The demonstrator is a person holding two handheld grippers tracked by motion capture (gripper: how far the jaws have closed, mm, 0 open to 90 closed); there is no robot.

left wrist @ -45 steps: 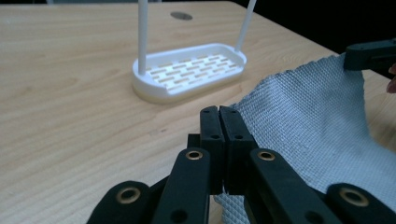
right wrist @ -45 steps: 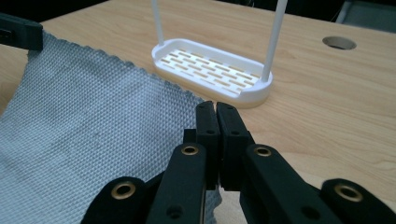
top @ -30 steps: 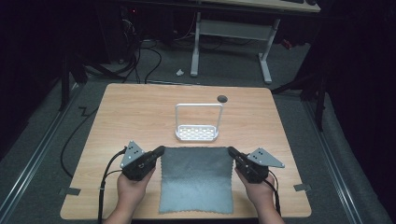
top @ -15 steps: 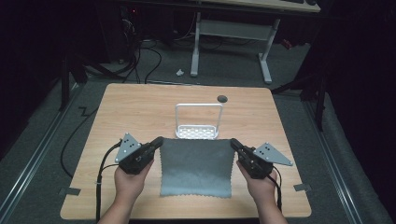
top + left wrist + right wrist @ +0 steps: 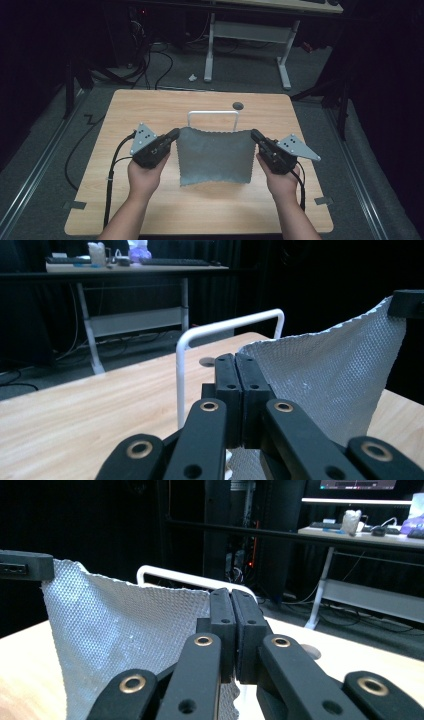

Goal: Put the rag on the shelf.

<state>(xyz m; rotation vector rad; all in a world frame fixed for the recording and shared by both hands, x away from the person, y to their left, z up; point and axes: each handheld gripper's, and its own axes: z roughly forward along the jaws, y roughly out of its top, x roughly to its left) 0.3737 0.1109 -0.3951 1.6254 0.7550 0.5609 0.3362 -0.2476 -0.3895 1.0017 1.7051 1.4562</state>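
Cloth point(image 5: 214, 156): grey, fine woven waffle-like texture, reads silvery-light in both gripper views, zigzag-cut pale edge. Rack point(image 5: 213, 114): white bent tube. Table point(image 5: 150, 107): light wood grain, warm tan, with a dark grey round plug point(image 5: 238, 105) near the far edge. Left gripper point(image 5: 172, 135) and right gripper point(image 5: 255, 135): matte black jaws and links, brass-coloured pivot rings, pale grey three-cornered plates with dark dots, black cables. Floor: dark grey carpet. Background mostly black; far desk has white legs.
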